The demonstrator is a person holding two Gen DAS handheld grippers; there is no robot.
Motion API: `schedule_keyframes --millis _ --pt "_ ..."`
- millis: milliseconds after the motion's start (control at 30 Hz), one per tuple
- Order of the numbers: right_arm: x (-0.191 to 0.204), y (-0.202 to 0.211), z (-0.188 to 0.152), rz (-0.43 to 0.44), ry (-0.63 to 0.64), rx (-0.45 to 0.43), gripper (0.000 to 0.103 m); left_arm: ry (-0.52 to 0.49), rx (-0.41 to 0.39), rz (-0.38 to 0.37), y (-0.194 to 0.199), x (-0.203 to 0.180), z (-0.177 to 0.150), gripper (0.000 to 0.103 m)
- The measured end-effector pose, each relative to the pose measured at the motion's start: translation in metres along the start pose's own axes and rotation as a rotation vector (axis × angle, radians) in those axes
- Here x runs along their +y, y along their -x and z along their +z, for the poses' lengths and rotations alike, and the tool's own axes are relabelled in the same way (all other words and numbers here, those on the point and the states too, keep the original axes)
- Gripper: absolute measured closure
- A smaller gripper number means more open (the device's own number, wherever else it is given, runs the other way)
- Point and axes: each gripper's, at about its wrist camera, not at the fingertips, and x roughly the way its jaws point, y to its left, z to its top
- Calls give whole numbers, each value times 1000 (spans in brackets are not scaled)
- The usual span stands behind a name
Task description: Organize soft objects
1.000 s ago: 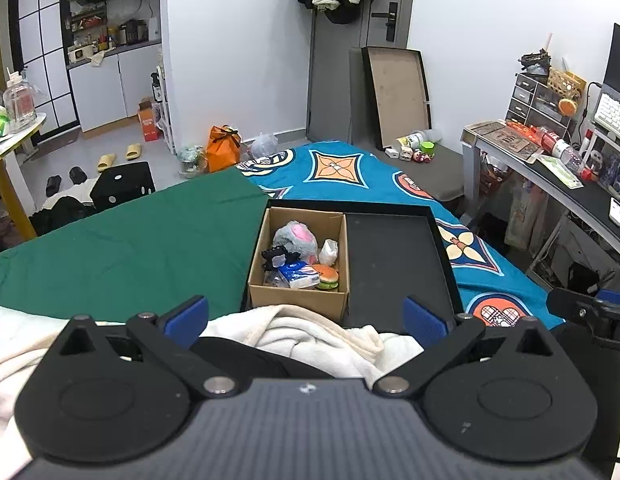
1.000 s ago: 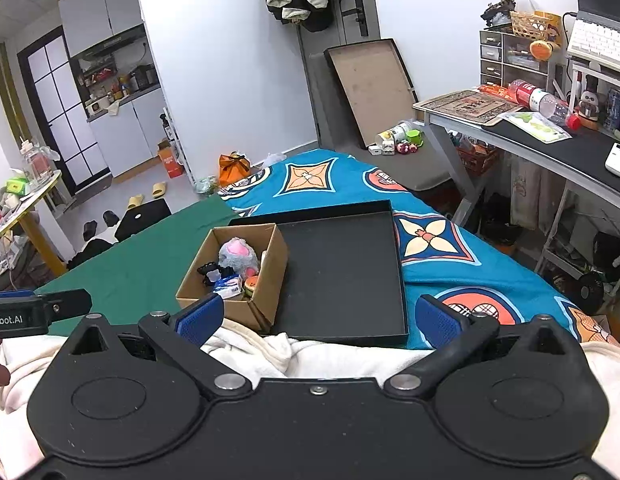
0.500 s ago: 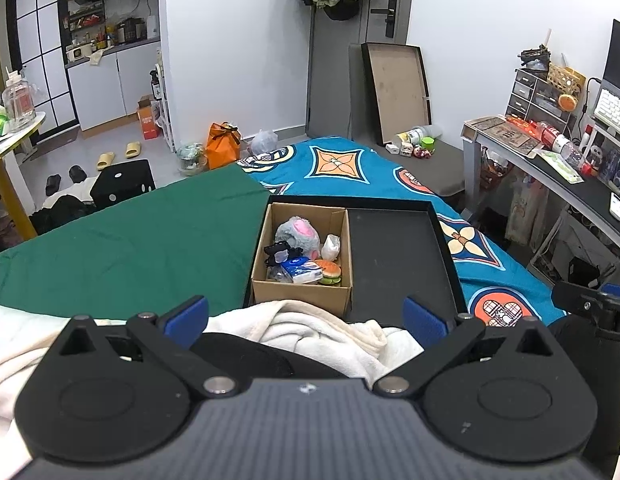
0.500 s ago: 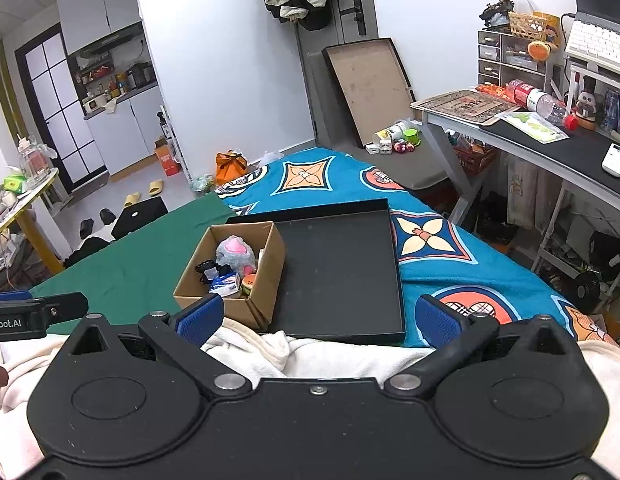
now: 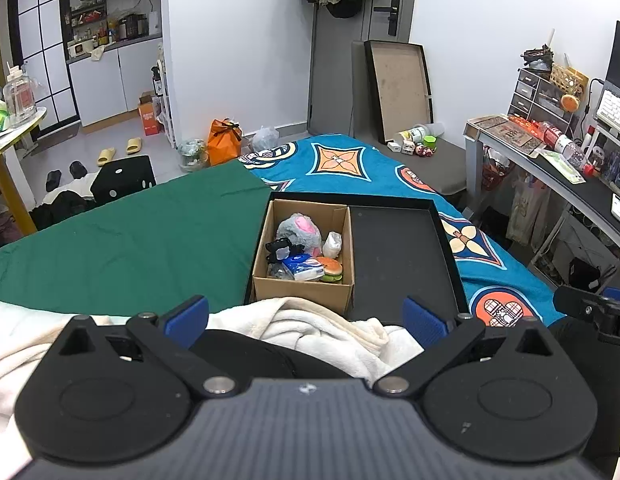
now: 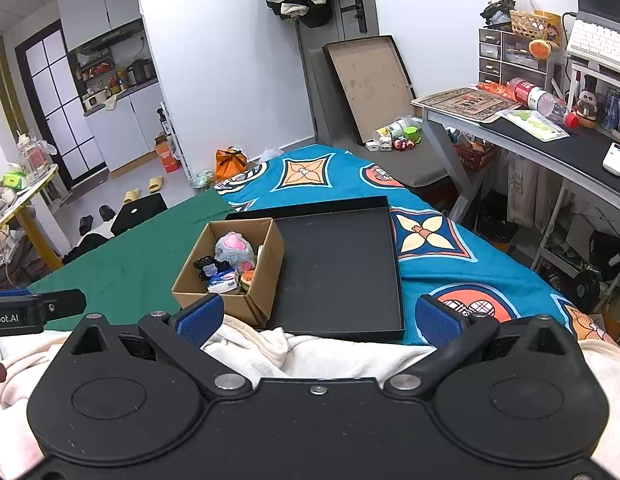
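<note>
Soft toys point(image 5: 300, 232) in cardboard box point(image 5: 306, 290); left tongs point(image 5: 306, 316), right tongs point(image 6: 318, 316) spread wide, empty, above white blanket point(image 5: 330, 328).

Black tray point(image 5: 398, 248) right half bare, cardboard box point(image 5: 306, 294) crowded, blanket point(image 5: 310, 320) bunched before it

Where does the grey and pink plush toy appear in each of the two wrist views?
Left wrist view: the grey and pink plush toy lies at the far end of the cardboard box, just right of picture centre.
Right wrist view: the toy sits in the same box, left of centre.
Shared landmark: the black tray that holds the box.
</note>
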Motion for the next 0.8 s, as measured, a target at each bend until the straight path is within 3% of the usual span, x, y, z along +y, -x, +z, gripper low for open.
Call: schedule_keyframes --millis 800 --pt "2 -4 -3 -4 9 17 0 -6 17 8 -4 -6 0 1"
